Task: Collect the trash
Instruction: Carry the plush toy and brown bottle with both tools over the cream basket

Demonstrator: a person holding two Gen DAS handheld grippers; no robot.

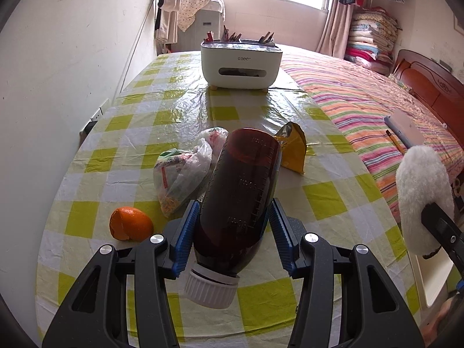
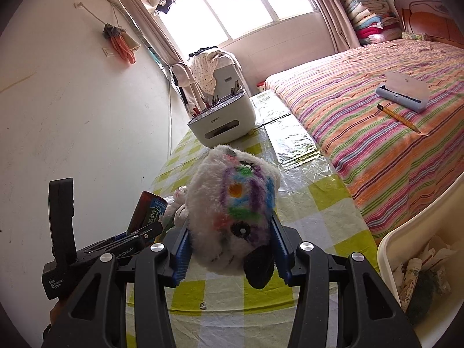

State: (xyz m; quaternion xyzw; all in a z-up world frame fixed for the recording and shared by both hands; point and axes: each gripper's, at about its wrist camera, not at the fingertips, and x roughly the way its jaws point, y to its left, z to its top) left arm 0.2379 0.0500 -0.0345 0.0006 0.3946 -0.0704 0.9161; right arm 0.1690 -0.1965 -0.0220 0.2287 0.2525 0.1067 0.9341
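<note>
My left gripper (image 1: 233,232) is shut on a dark brown plastic bottle (image 1: 240,191) with a white cap, held above the checked table (image 1: 333,203). On the table lie an orange peel (image 1: 130,224), a crumpled clear plastic bag (image 1: 185,171) and a yellow foil wrapper (image 1: 293,150). My right gripper (image 2: 230,249) is shut on a white fluffy toy (image 2: 232,203) with coloured marks; the toy also shows at the right of the left wrist view (image 1: 420,197). The bottle (image 2: 148,211) and left gripper appear at the left of the right wrist view.
A white desk organiser (image 1: 240,61) with pens stands at the table's far end. A bed with a striped cover (image 2: 391,133) runs along the right, with a pencil and a case on it. A white bin (image 2: 411,264) holding trash stands at the lower right.
</note>
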